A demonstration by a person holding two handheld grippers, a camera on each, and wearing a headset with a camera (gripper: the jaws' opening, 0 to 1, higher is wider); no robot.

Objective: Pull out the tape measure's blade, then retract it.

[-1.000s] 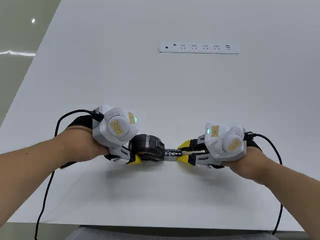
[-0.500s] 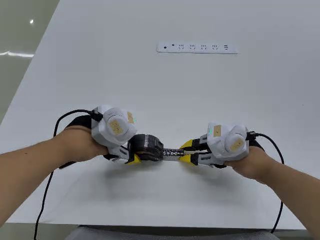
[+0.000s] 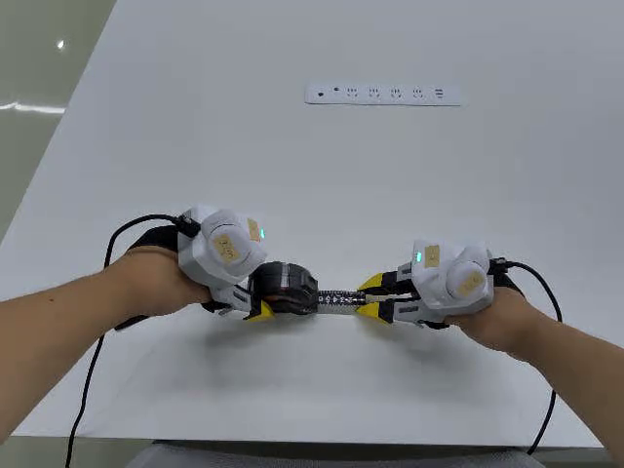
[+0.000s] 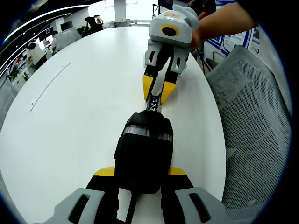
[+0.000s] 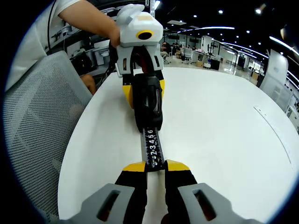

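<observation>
A black tape measure case [image 3: 287, 288] [image 4: 144, 154] [image 5: 147, 100] sits low over the white table, held between the yellow-tipped jaws of my left gripper [image 3: 255, 302] [image 4: 140, 175], which is shut on it. A short stretch of numbered blade [image 3: 338, 297] [image 5: 151, 144] [image 4: 153, 105] runs out of the case to the right. My right gripper [image 3: 372, 297] [image 5: 154, 167] is shut on the blade's end, a small distance from the case. In the left gripper view the right gripper [image 4: 158, 91] faces me along the blade.
A white power strip [image 3: 381, 94] lies at the far middle of the white table [image 3: 292, 156]. A grey mesh chair [image 4: 254, 116] [image 5: 42, 121] stands at the table's near edge. Black cables [image 3: 93, 370] trail from both hands over the front edge.
My right gripper has moved to the right with the blade's end, so a longer stretch of blade shows. The left gripper and case have stayed put.
</observation>
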